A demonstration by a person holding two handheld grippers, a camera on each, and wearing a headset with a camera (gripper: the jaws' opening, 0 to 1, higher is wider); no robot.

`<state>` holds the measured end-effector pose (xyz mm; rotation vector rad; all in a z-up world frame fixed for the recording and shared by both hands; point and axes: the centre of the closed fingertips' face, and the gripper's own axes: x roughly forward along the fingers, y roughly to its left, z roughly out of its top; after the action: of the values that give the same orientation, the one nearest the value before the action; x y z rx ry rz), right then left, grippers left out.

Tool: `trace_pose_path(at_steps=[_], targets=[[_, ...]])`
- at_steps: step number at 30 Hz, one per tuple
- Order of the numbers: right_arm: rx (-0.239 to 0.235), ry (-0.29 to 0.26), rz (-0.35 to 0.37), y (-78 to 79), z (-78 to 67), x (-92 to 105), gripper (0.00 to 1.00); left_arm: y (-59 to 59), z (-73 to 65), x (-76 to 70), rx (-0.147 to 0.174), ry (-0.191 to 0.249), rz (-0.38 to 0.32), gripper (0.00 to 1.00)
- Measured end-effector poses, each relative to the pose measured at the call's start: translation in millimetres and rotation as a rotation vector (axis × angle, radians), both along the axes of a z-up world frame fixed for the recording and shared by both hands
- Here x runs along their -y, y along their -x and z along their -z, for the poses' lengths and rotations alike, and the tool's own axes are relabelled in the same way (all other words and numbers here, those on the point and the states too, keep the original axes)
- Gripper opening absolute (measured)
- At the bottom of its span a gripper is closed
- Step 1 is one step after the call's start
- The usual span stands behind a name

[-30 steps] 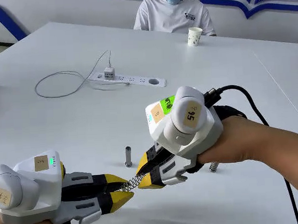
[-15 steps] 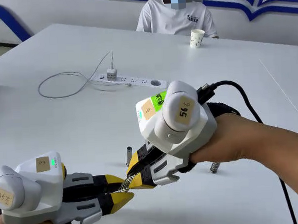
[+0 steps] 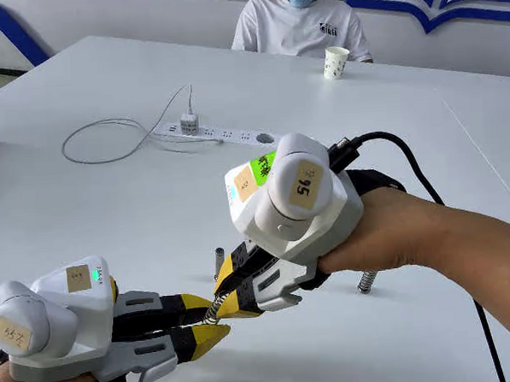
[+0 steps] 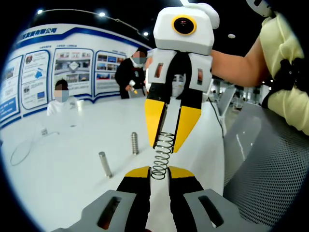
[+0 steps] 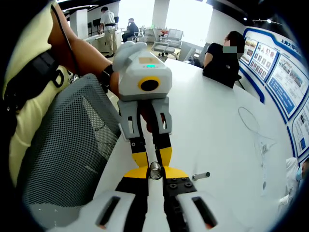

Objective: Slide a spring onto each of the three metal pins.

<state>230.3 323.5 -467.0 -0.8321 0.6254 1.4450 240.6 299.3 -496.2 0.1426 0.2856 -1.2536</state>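
A coiled metal spring point(image 3: 214, 309) point(image 4: 162, 153) spans the short gap between my two grippers. My left gripper point(image 3: 208, 320) point(image 4: 159, 173) is shut on its near end, low at the front left. My right gripper point(image 3: 225, 297) point(image 5: 155, 172) faces it from the right and is shut on the other end point(image 5: 155, 170). Behind the tips a bare metal pin point(image 3: 219, 263) point(image 4: 105, 164) stands upright on the white table point(image 3: 110, 207). A second pin wearing a spring point(image 4: 135, 143) stands farther off. Another coiled piece point(image 3: 365, 281) stands under my right wrist.
A white power strip point(image 3: 222, 138) with a plug and looped cable point(image 3: 98, 143) lies mid-table. A paper cup point(image 3: 335, 62) stands at the far edge by a seated person point(image 3: 302, 26). My right gripper's black cable point(image 3: 426, 182) trails to the right.
My right gripper has moved left and down toward the left gripper, so the stretch of spring showing between the tips is shorter. The left gripper has stayed about where it was.
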Motion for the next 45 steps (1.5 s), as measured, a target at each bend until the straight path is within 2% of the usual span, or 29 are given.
trace_pose_path(at_steps=[13,25,34,45], targets=[[-0.001,0.024,0.015,-4.8,2.1,4.7,0.12,-4.5,2.6,-5.8,-0.008,0.005,-0.02,0.26],[0.002,0.046,0.039,-10.9,1.8,13.6,0.12,-11.0,6.8,-14.2,-0.015,-0.003,-0.065,0.41],[0.012,0.064,0.05,-17.2,-0.9,19.9,0.12,-15.3,5.0,-18.7,-0.021,-0.004,-0.105,0.51],[0.018,0.083,0.055,-24.2,-3.4,24.4,0.12,-14.6,3.6,-20.1,-0.023,-0.005,-0.12,0.56]])
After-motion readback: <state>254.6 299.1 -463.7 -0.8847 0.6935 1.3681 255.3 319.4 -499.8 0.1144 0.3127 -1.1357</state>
